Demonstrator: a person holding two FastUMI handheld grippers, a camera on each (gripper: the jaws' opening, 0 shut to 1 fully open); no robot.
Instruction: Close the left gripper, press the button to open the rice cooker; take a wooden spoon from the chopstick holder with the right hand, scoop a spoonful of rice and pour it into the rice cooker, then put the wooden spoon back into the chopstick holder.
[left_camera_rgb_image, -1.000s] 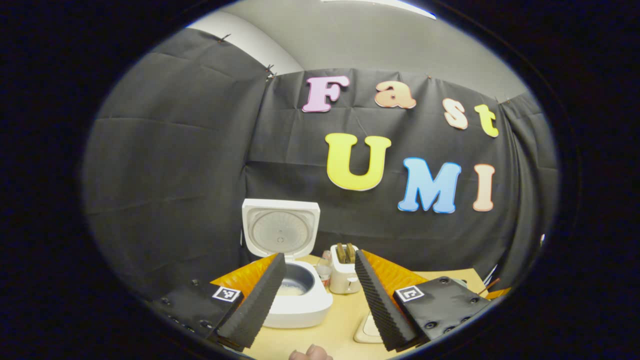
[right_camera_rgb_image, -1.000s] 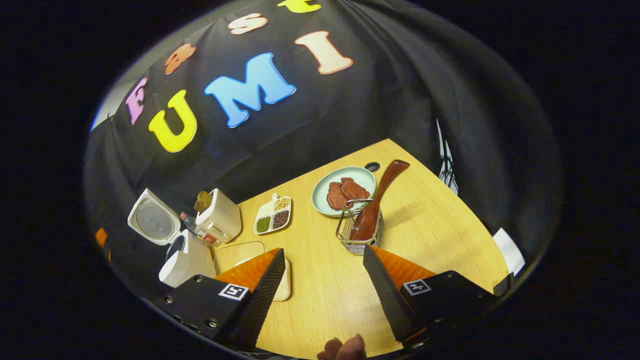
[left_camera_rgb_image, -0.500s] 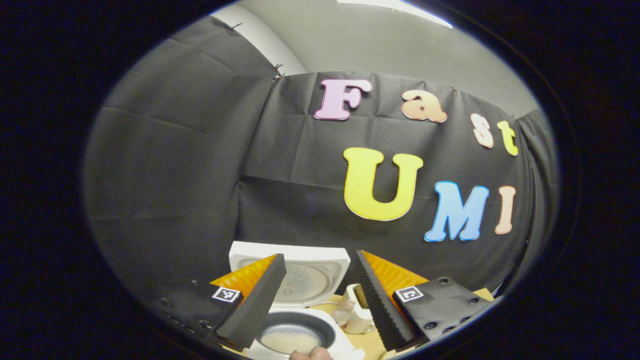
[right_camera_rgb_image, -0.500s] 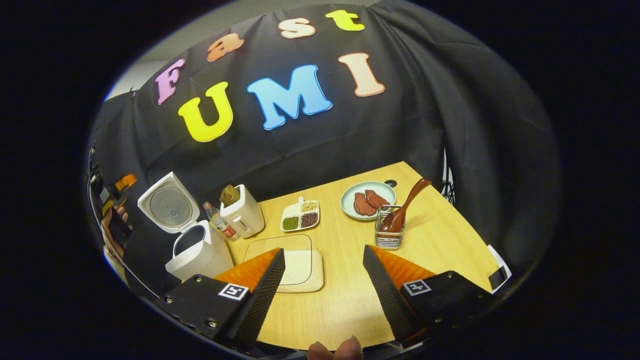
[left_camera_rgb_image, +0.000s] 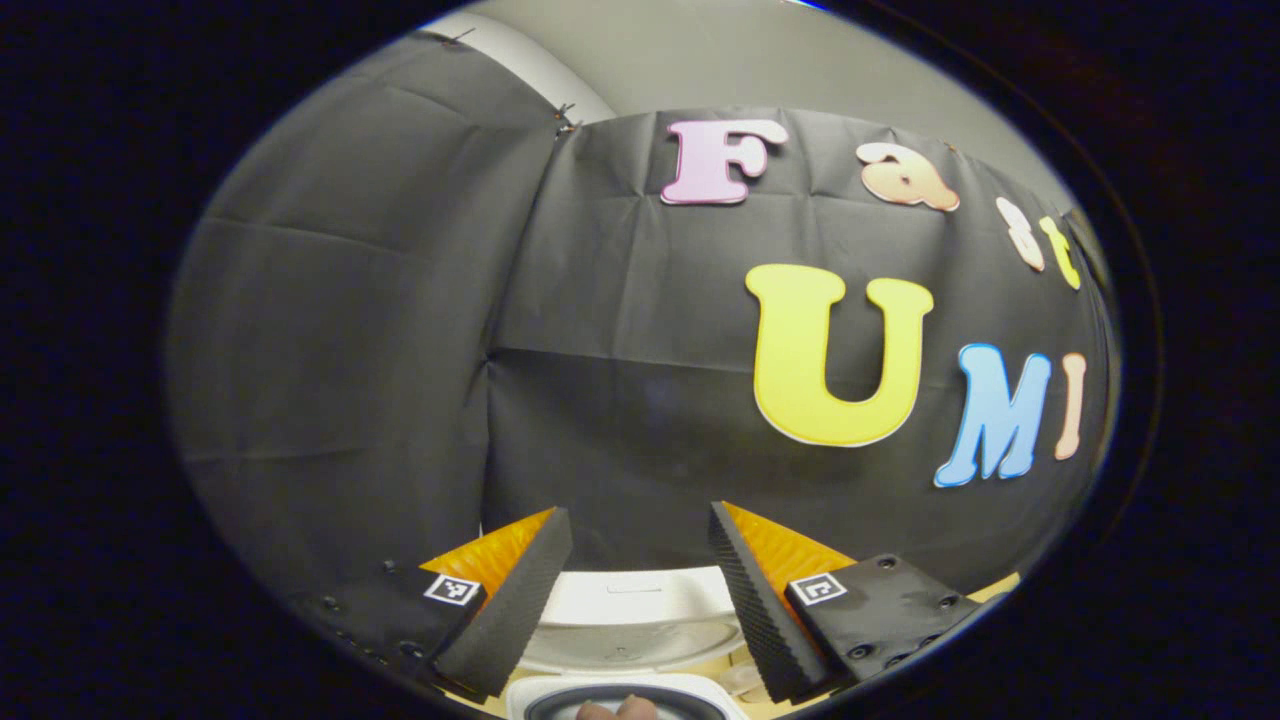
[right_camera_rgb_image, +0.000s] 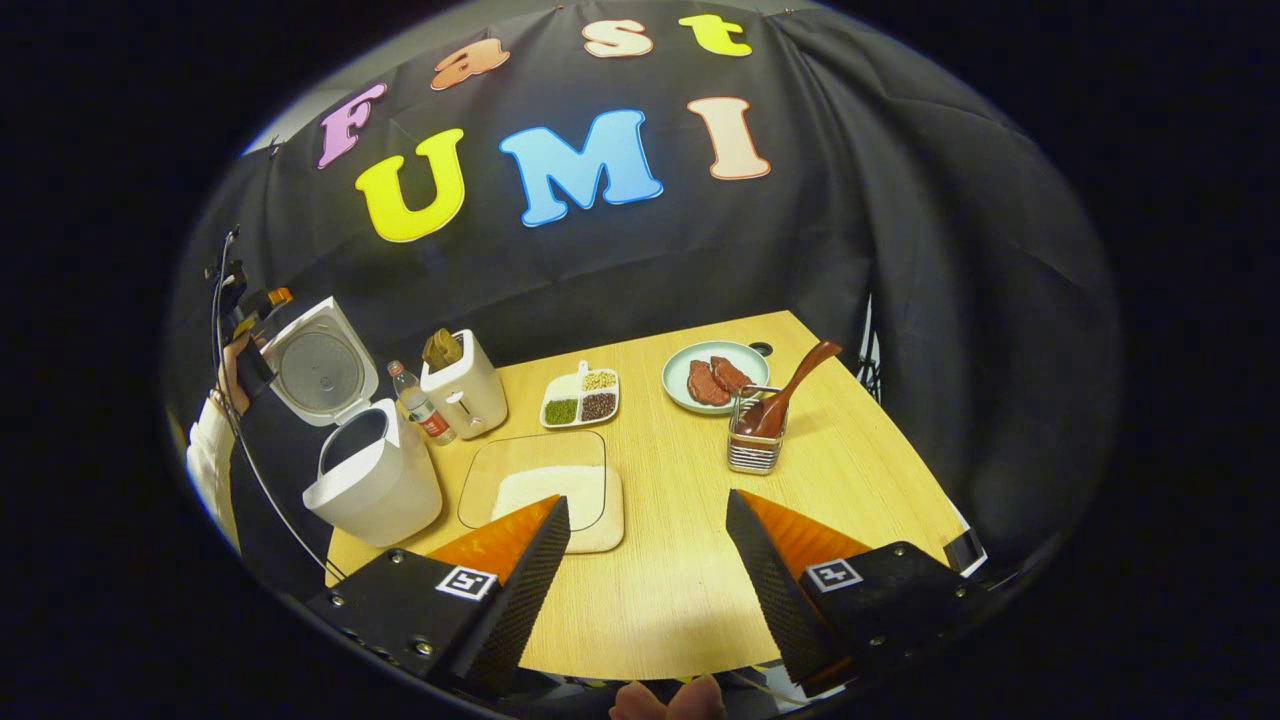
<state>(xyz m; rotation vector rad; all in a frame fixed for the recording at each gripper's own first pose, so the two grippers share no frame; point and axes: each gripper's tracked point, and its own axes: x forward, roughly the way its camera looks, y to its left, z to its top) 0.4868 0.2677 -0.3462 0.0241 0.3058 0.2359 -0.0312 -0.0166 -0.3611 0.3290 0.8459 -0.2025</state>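
The worktop (right_camera_rgb_image: 850, 480) runs out ahead of the right hand-held gripper (right_camera_rgb_image: 648, 585), whose fingers stand wide apart over the near edge, holding nothing. At the left end the rice cooker (right_camera_rgb_image: 370, 480) stands with its lid (right_camera_rgb_image: 318, 362) tipped up and open; the left hand-held gripper (right_camera_rgb_image: 245, 310) is raised just beside that lid, held by a hand (right_camera_rgb_image: 232, 372) with a pale sleeve below. In the left gripper view that hand-held gripper (left_camera_rgb_image: 640, 590) is also spread wide and empty, with the cooker's lid (left_camera_rgb_image: 640, 620) low between its fingers. A tray of rice (right_camera_rgb_image: 545, 490) lies just beyond the right fingers. The chopstick holder (right_camera_rgb_image: 755, 440) sits farther off, to the right, with the wooden spoon (right_camera_rgb_image: 790, 385) leaning in it, handle tilted up to the right. A toaster (right_camera_rgb_image: 462, 392), a bottle (right_camera_rgb_image: 418, 405), a divided dish (right_camera_rgb_image: 580, 398) and a plate (right_camera_rgb_image: 680, 365) line the back.
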